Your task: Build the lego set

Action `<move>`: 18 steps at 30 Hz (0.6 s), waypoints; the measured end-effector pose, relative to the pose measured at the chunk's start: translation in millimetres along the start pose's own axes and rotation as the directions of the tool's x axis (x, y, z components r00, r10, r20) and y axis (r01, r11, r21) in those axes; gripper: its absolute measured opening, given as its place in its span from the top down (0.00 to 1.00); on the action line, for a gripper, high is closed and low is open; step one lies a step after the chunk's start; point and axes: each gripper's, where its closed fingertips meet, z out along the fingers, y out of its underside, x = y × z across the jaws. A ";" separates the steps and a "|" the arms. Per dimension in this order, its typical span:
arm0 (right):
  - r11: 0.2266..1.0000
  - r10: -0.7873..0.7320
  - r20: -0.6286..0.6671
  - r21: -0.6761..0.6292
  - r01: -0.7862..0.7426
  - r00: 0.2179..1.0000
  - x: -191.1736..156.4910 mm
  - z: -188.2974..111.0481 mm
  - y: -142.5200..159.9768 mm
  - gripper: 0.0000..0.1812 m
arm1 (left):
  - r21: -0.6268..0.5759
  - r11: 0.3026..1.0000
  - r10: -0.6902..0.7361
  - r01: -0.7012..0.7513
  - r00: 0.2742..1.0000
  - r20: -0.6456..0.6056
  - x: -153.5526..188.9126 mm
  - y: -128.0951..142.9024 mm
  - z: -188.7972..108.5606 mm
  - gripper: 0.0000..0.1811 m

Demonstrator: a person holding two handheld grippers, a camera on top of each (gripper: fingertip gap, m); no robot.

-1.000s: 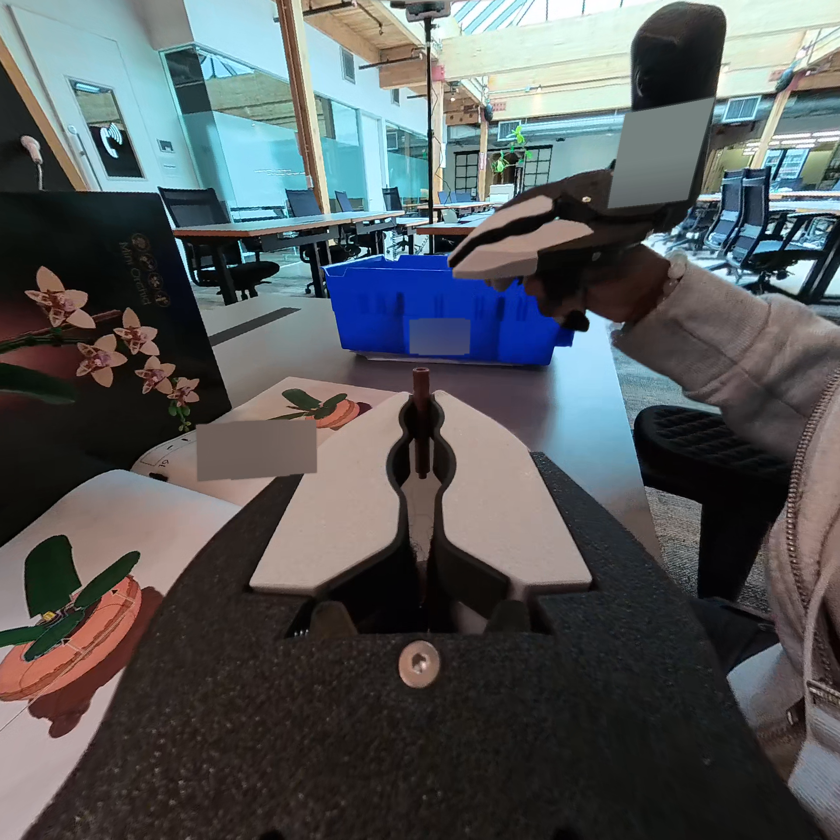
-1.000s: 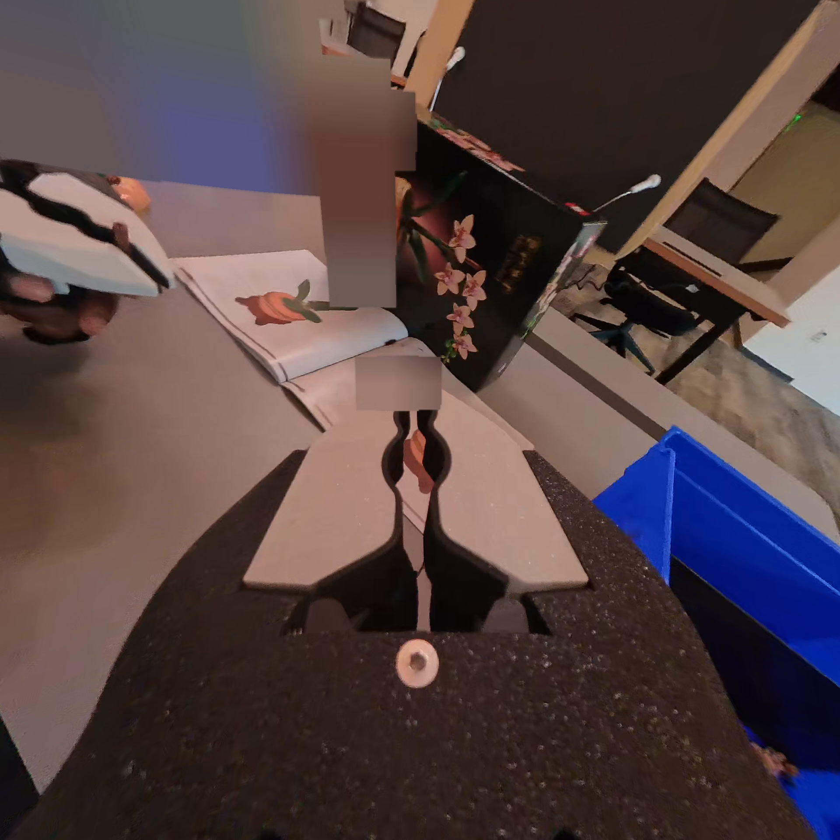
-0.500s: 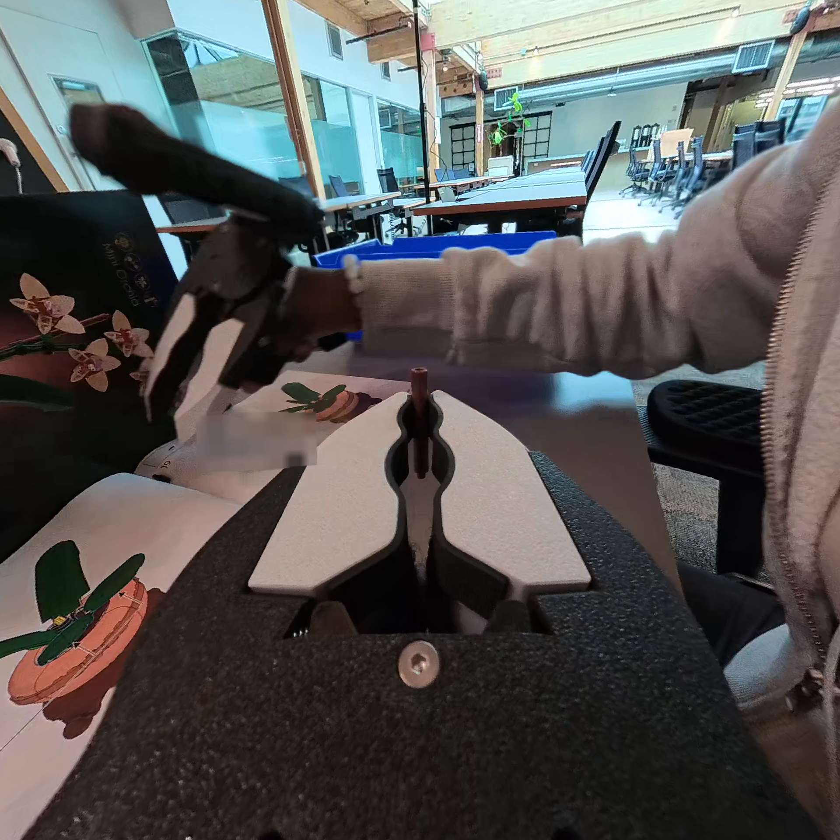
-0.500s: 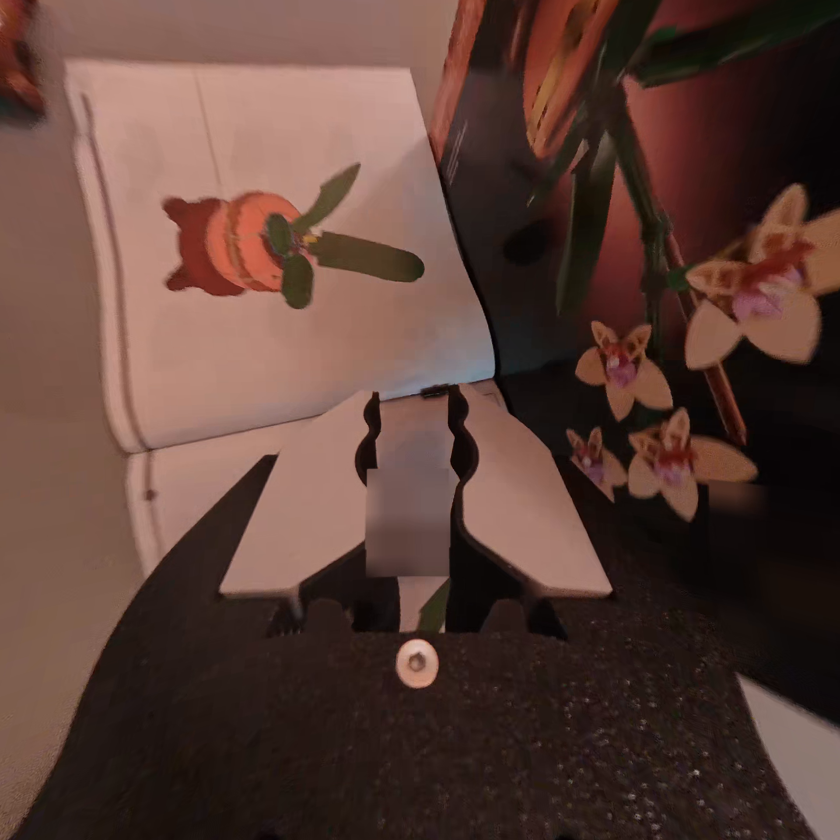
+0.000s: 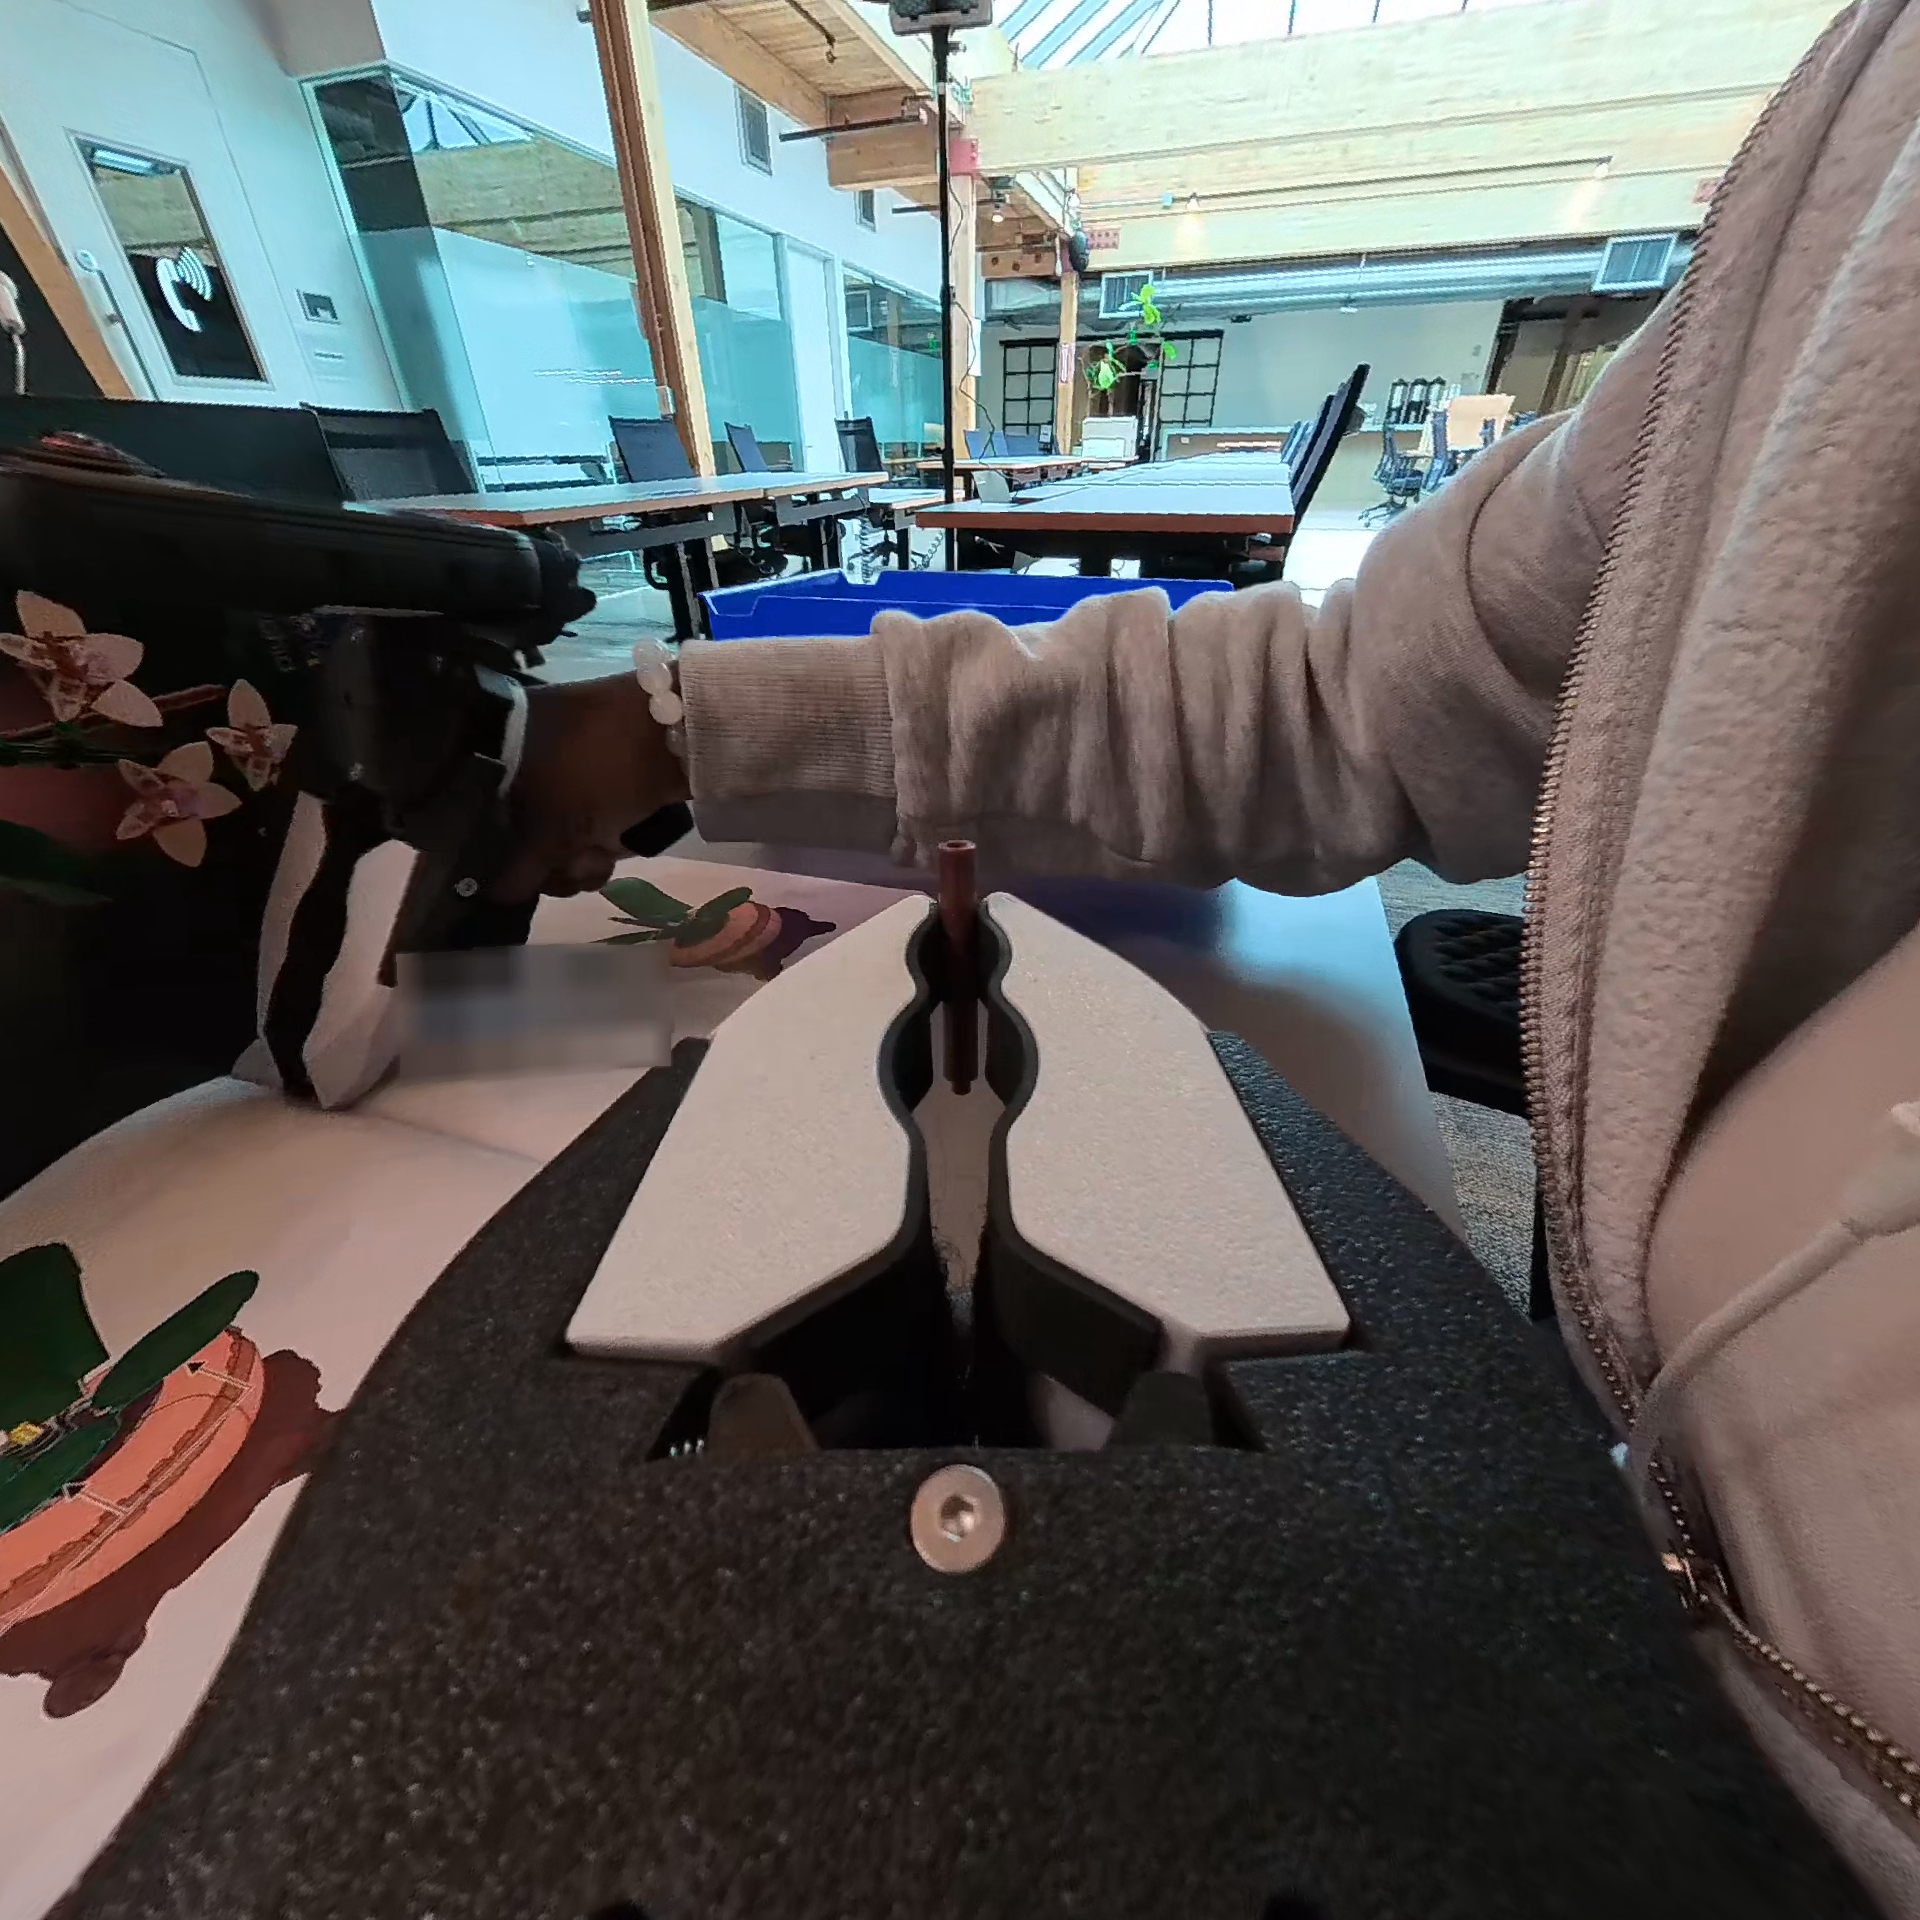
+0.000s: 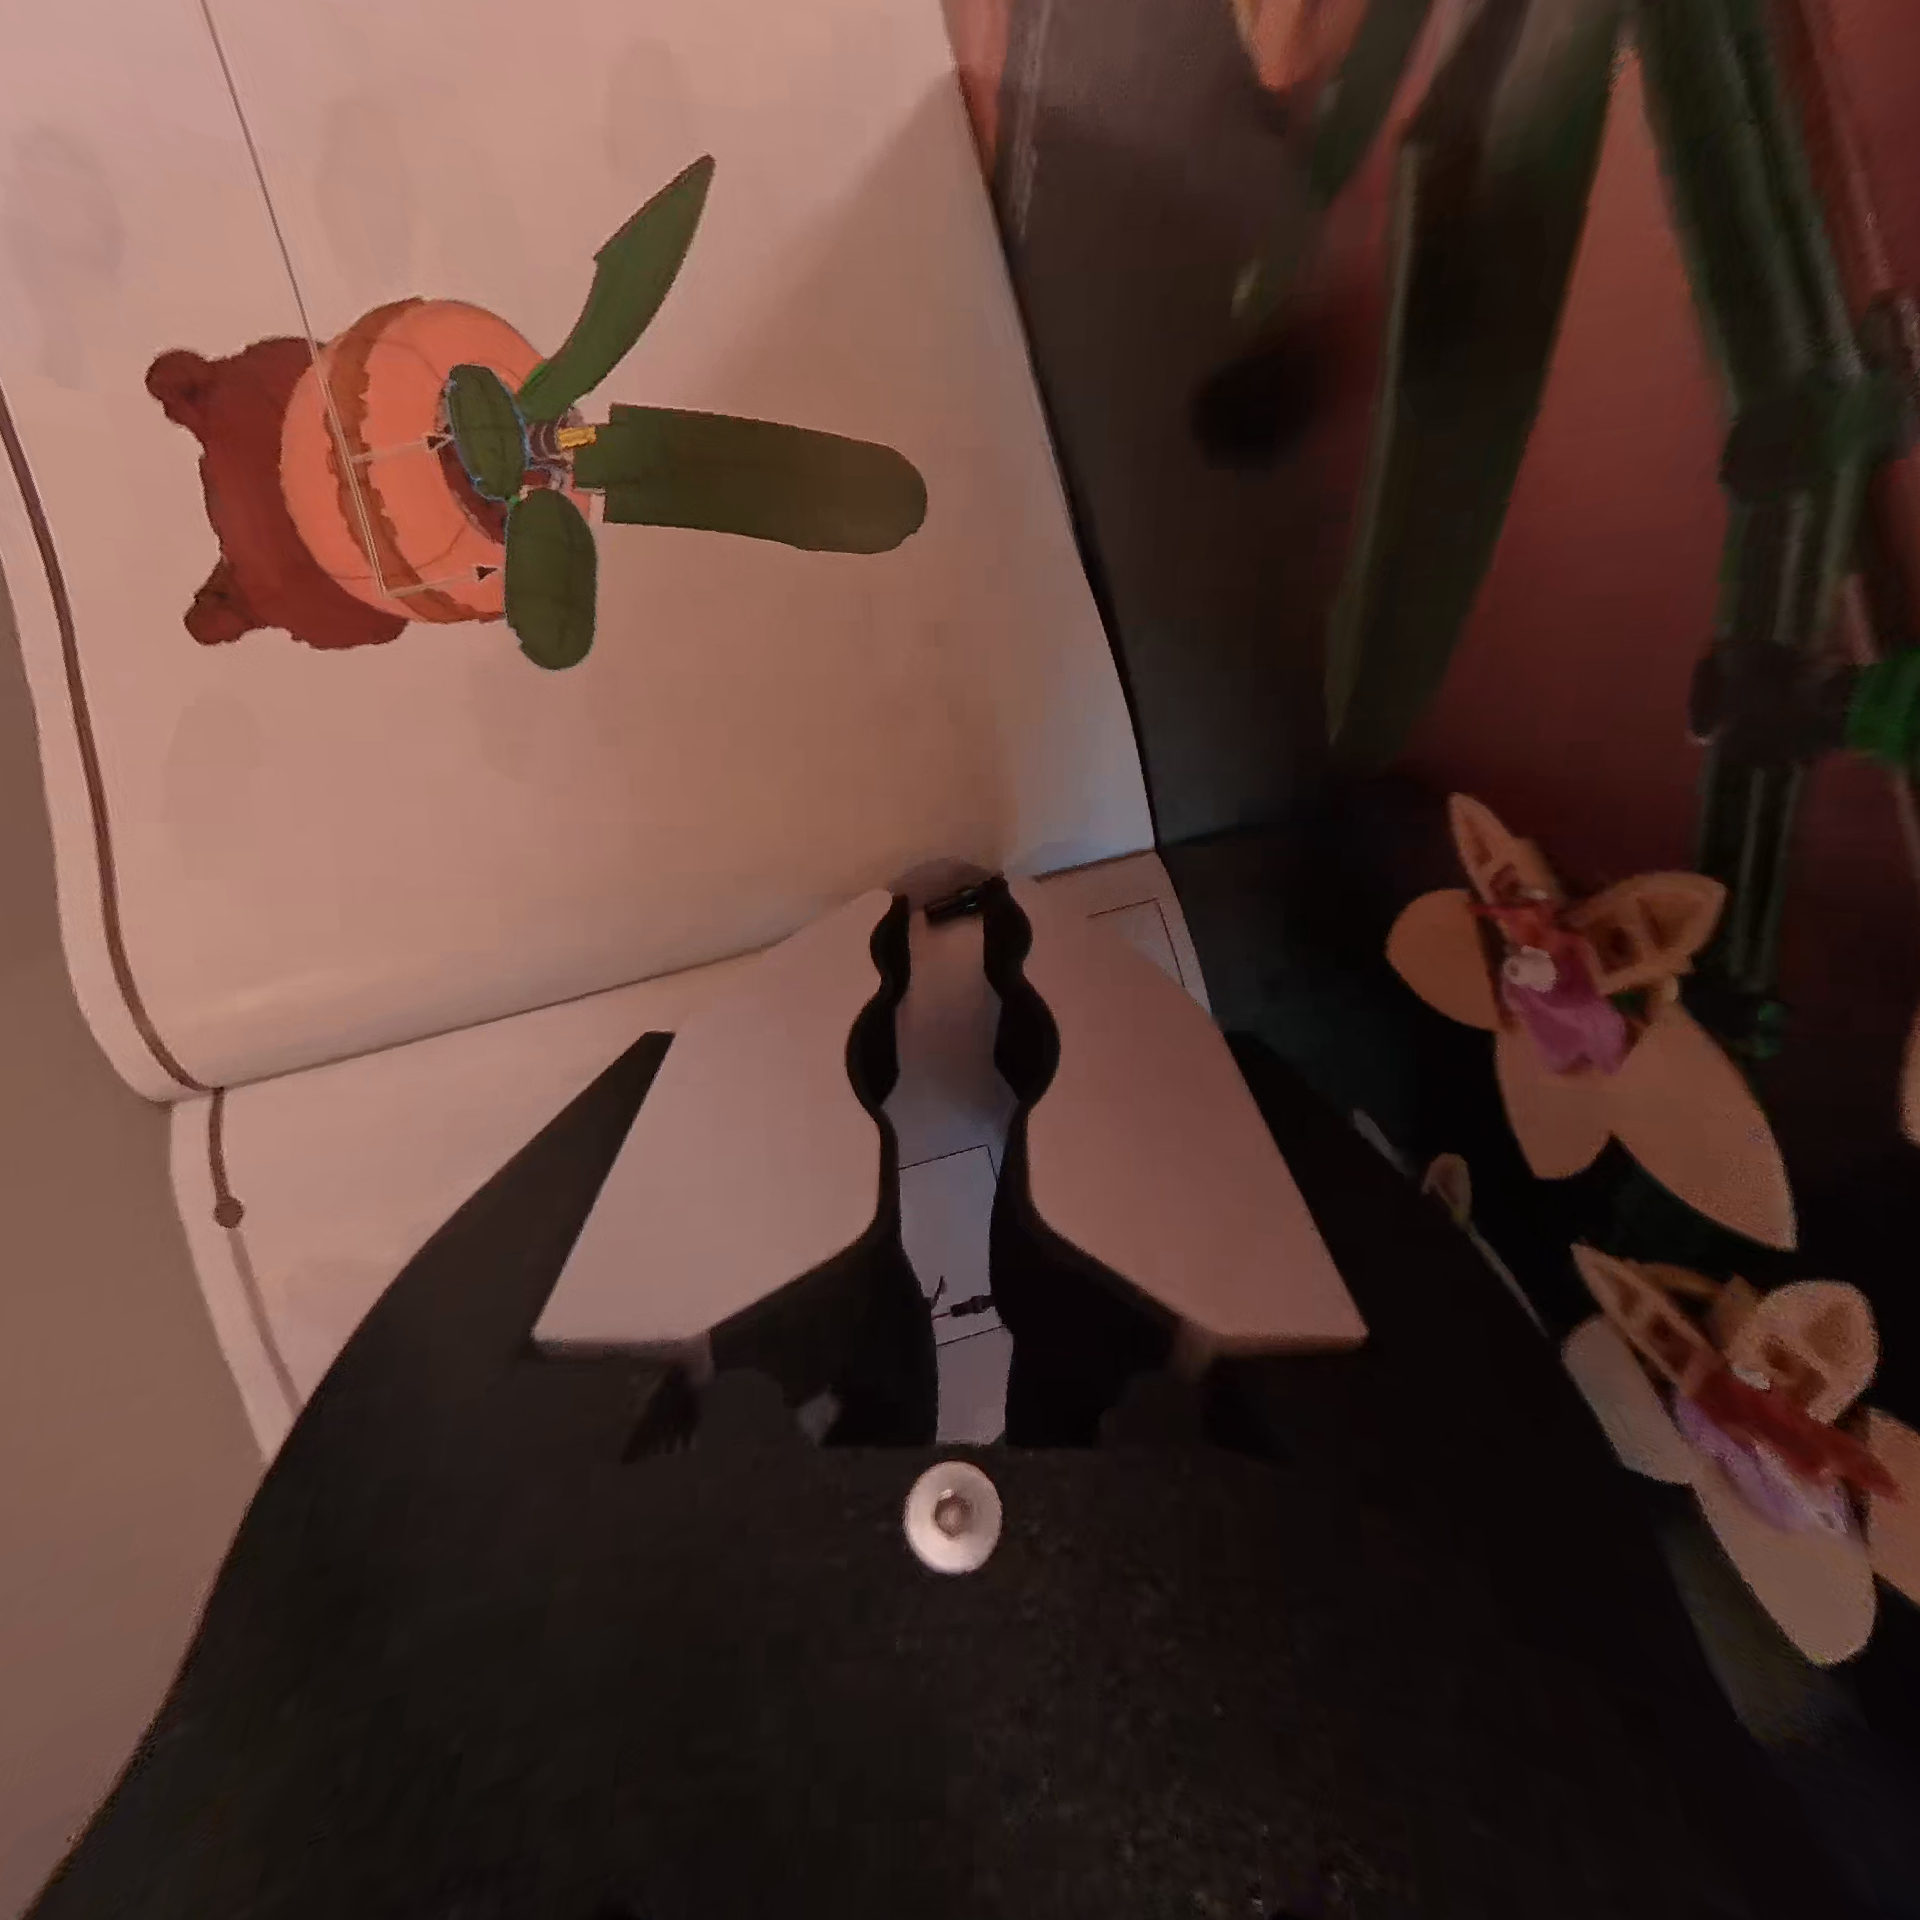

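My left gripper (image 5: 956,914) is shut on a thin dark red rod (image 5: 954,977), which stands upright between its tips above the table. My right gripper (image 6: 951,904) points down onto the open instruction booklet (image 6: 520,831). Its jaws stand narrowly apart, pinching a small black piece (image 6: 954,907) at their tips. In the left wrist view the right gripper (image 5: 322,1039) shows at far left, tips down on the booklet (image 5: 260,1195), next to the black set box (image 5: 104,935).
The black box with printed orchids (image 6: 1558,520) stands against the booklet's far side. A blue bin (image 5: 935,608) sits behind the person's sleeve (image 5: 1143,727), which crosses the view. The grey table (image 5: 1299,935) ends at right, beside a black chair (image 5: 1465,987). The grippers' ends are close to 25 cm from one another.
The right gripper swung from high on the right down and left onto the booklet. Its jaws widened, then narrowed around the small black piece. The left gripper kept hold of the rod.
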 end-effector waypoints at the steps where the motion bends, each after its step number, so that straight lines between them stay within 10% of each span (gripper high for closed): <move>1: 1.000 0.022 0.010 -0.007 -0.022 1.000 -0.2 -0.3 0.7 0.93 | -0.003 1.000 0.002 -0.002 1.000 -0.003 0.6 0.4 0.5 0.98; 18: 0.972 -0.168 0.169 0.191 0.134 0.971 -102.6 -48.3 12.1 1.00 | -0.043 0.999 -0.025 0.026 0.999 0.027 -5.2 7.3 2.5 0.98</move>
